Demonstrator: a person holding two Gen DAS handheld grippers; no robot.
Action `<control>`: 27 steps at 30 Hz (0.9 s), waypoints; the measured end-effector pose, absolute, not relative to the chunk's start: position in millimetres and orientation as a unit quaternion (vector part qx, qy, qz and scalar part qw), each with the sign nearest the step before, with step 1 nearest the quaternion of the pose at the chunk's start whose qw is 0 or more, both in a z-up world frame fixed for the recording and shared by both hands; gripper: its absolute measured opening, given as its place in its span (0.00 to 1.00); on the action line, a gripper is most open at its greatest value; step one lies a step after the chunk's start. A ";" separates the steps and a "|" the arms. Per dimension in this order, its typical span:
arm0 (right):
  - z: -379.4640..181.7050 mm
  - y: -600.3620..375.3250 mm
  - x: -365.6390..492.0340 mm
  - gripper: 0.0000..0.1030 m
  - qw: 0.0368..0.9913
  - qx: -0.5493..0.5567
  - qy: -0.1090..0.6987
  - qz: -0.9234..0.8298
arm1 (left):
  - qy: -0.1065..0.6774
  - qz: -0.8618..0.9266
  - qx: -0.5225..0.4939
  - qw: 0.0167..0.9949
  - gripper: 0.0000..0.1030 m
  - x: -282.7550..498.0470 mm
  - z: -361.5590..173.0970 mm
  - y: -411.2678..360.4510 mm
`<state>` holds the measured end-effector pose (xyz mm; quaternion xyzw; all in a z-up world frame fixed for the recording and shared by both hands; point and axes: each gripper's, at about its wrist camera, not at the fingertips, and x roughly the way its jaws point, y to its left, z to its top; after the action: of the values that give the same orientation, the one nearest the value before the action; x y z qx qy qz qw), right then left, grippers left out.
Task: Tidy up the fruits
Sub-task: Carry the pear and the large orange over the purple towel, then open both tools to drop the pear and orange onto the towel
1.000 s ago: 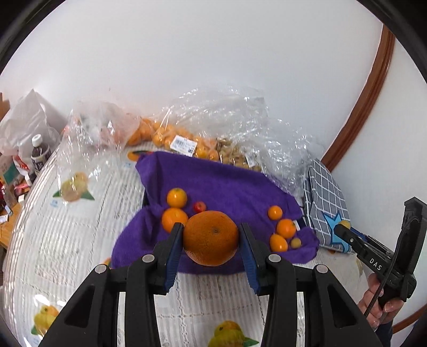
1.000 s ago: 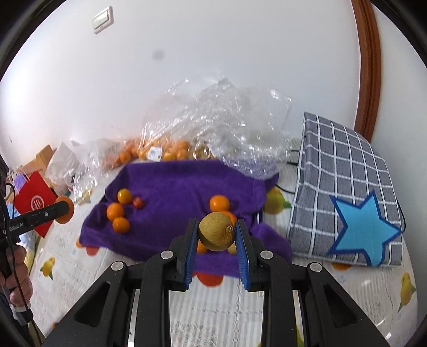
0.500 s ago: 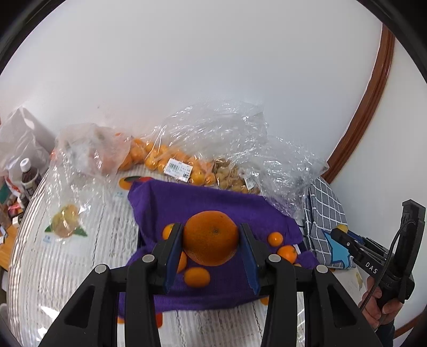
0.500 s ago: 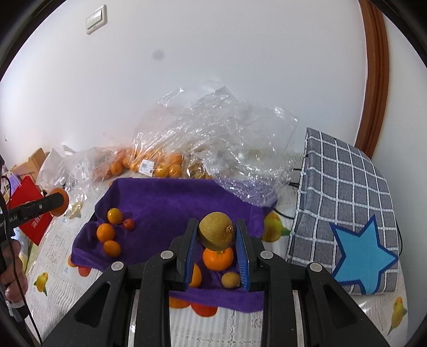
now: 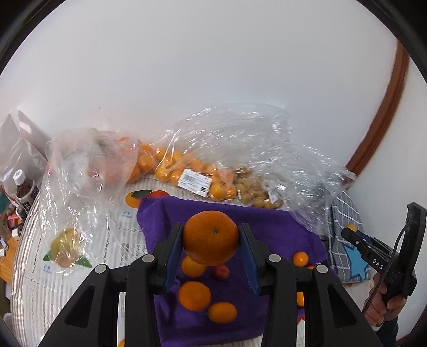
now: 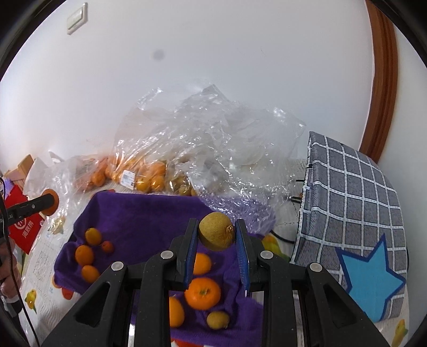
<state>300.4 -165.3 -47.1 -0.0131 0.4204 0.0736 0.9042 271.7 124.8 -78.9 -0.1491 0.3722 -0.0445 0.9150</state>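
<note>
The orange (image 5: 210, 237) sat pinched between the blue pads of the left hand-held gripper (image 5: 211, 240), held in the air above the purple cloth (image 5: 267, 227), while the right hand-held gripper (image 6: 216, 236) was clamped on a brownish kiwi (image 6: 216, 234) over the cloth's near right part. Both fruits looked to be on their way to a pile, and the step seemed best done by lowering each one close to its own group before easing the grip: the orange toward the loose oranges (image 5: 194, 295) below it, the kiwi toward the small yellow-brown fruit (image 6: 218, 319) beside the tangerine (image 6: 202, 293). Round fruit on soft folded cloth would likely roll, so a low release into a hollow, clear of the cloth's edge, seemed wise. The left view showed the barcode label (image 5: 194, 182) on the bagged oranges (image 5: 170, 165), the bag of pale small fruit (image 5: 253, 190), a bottle (image 5: 24, 190) at the far left, and the right tool seen from the side with the person's hand (image 5: 384, 309). The right view alone showed the checked cushion (image 6: 352, 192) with its blue star (image 6: 371, 283), the wall switch (image 6: 76, 18), a red packet (image 6: 24, 227), and the left tool's tip with the orange as a sliver. The fruit-printed tabletop (image 5: 40, 280) showed best from the left.
</note>
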 end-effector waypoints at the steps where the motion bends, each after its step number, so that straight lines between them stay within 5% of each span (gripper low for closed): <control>1: -49.5 -164.5 303.3 0.27 0.904 -0.014 0.422 0.074 | 0.375 -0.044 -0.151 0.914 0.38 275.8 -81.6 126.2; 27: -141.2 -154.5 355.4 0.27 0.850 -0.017 0.519 0.083 | 0.490 -0.048 -0.093 0.865 0.38 357.6 -161.0 65.5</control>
<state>355.4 -154.5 -141.2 -0.0174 0.5194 0.0825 0.8504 357.6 65.5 -161.0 -0.0928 0.4900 -0.0479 0.8654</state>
